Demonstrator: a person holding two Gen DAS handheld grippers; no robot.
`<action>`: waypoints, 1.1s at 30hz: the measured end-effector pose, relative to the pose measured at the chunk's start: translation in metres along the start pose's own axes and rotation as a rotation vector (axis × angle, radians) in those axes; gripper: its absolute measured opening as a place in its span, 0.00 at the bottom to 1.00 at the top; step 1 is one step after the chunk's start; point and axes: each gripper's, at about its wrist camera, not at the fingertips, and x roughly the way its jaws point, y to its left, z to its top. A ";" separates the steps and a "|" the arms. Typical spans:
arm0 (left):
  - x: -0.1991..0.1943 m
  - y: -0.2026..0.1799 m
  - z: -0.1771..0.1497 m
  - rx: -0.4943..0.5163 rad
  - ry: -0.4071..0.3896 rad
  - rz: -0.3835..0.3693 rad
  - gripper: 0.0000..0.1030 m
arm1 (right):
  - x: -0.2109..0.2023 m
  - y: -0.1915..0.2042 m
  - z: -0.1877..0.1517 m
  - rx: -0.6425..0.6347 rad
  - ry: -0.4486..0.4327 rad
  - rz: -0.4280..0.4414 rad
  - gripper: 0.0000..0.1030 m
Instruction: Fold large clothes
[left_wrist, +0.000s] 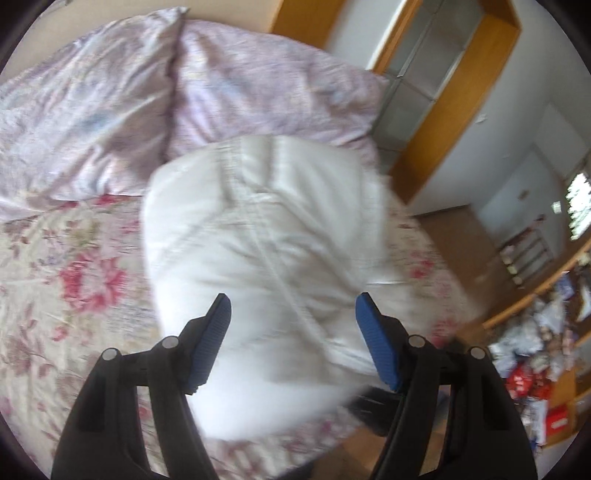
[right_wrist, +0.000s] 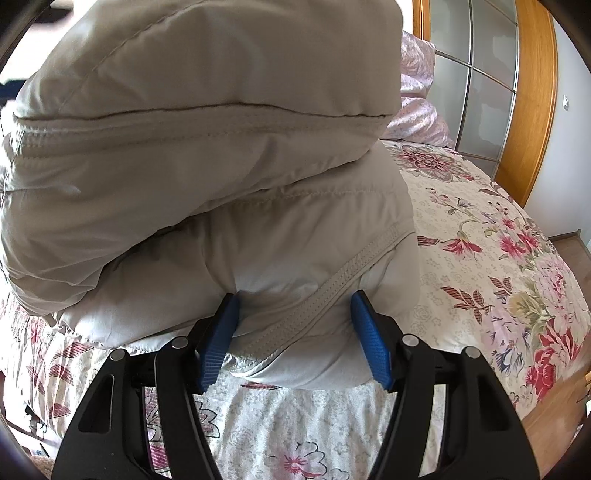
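A puffy white padded jacket lies folded into a thick bundle on the floral bedspread. In the left wrist view it is blurred and sits just ahead of my left gripper, whose blue-padded fingers are spread wide with nothing between them. In the right wrist view the jacket fills the upper left, stacked in layers, with a zipper strip running down its lower fold. My right gripper is open, its fingers on either side of that lower fold, touching or nearly touching it.
Two lilac pillows lie at the head of the bed. A wood-framed wardrobe with frosted panels stands beyond the bed. The bed edge and wooden floor lie to the right, with cluttered shelves further right.
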 end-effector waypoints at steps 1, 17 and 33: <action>0.005 0.006 0.001 -0.006 0.003 0.025 0.68 | 0.000 0.000 0.000 -0.001 0.000 -0.001 0.63; 0.065 0.010 0.010 0.025 -0.013 0.093 0.68 | 0.002 -0.004 0.001 0.006 -0.004 0.012 0.63; 0.092 -0.015 0.002 0.116 -0.010 0.142 0.81 | 0.003 -0.011 -0.002 0.018 -0.014 0.023 0.64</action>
